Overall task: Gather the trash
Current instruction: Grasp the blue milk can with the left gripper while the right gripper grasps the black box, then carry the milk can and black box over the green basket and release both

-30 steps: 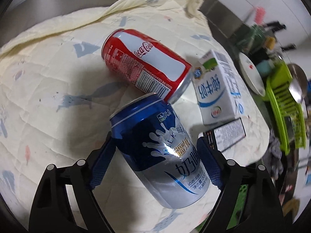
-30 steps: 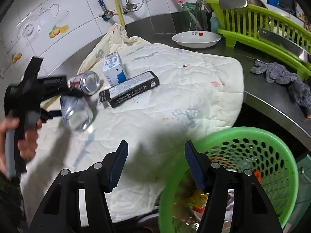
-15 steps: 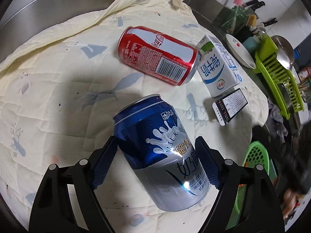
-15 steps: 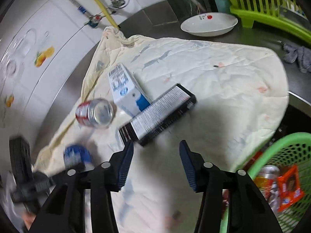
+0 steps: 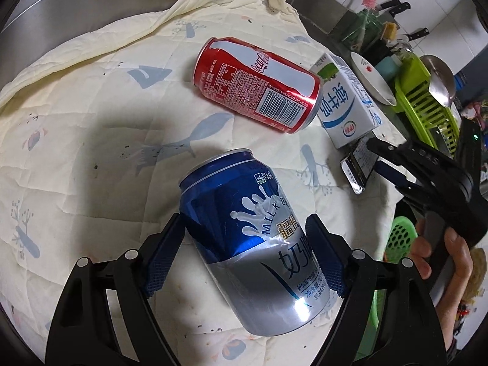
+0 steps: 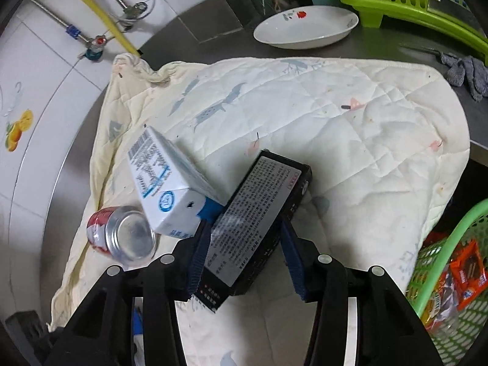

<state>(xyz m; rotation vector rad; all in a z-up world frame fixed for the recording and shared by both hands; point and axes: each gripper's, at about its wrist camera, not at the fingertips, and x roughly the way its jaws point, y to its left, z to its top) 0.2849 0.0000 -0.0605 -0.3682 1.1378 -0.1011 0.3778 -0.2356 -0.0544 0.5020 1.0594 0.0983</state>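
In the left wrist view, the left hand-held gripper [image 5: 245, 254] holds a blue and silver milk can [image 5: 253, 244] in the lower centre of the frame; both blue pads press on its sides and the can is lifted above the cream quilted cloth [image 5: 76, 140]. A red cola can [image 5: 257, 84] lies on its side in the upper centre of the frame, touching a white milk carton [image 5: 346, 103] at its right. At the right edge a person's hand [image 5: 442, 253] carries the right hand-held gripper.

In the right wrist view, the right hand-held gripper [image 6: 244, 256] stands around the near end of a black box with a grey label [image 6: 256, 225], in the lower centre of the frame. Its jaws have just been closing to a medium width; the left pad touches the box, but on the right side I cannot tell if the pad presses. The box lies on the cloth, just beside the carton. A green basket [image 6: 442, 244] with wrappers is at the lower right, and a white plate [image 6: 305, 27] stands on the steel bench [image 6: 396, 45] at the top.
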